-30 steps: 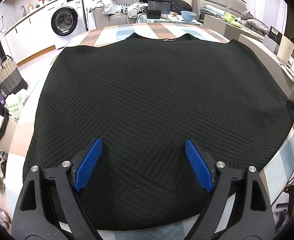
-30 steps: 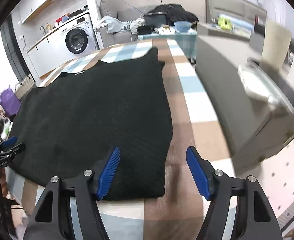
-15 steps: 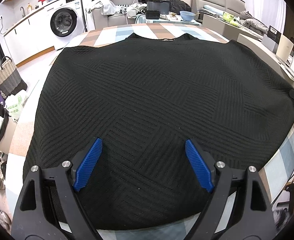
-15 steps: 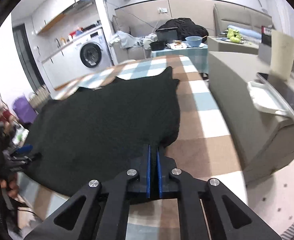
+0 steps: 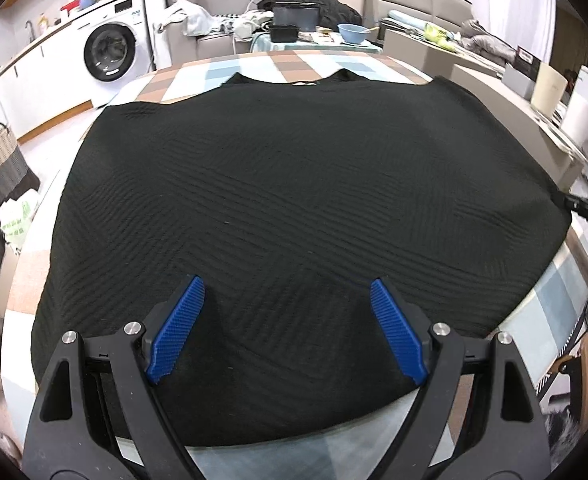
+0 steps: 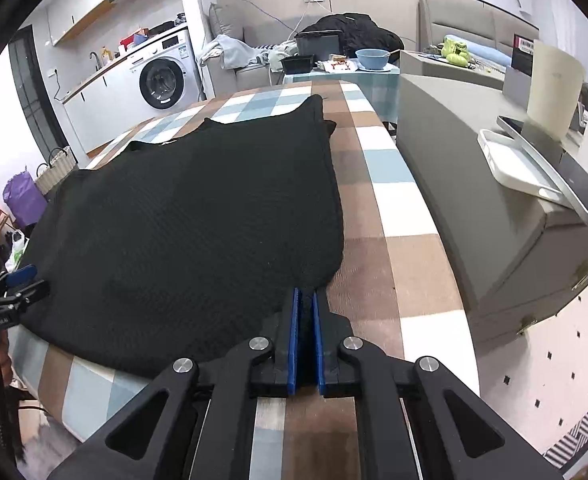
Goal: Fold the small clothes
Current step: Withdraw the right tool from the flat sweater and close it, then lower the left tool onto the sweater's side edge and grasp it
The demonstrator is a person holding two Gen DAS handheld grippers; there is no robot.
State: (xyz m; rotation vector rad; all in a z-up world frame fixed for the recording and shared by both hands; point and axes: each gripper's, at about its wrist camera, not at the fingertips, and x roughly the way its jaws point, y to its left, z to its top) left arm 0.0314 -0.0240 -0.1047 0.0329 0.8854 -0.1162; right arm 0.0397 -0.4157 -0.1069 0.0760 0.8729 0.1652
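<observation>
my right tool is clamped on the sweater's near corner; my left tool gapes above it.

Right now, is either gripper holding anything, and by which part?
Right gripper is shut on the black top at its near right corner. Left gripper is open over it, holding nothing.

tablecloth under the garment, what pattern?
Checked tablecloth: brown, light blue and white squares. Shows best in the right wrist view.

Washing machine far left; blue bowl behind checkered table.
</observation>
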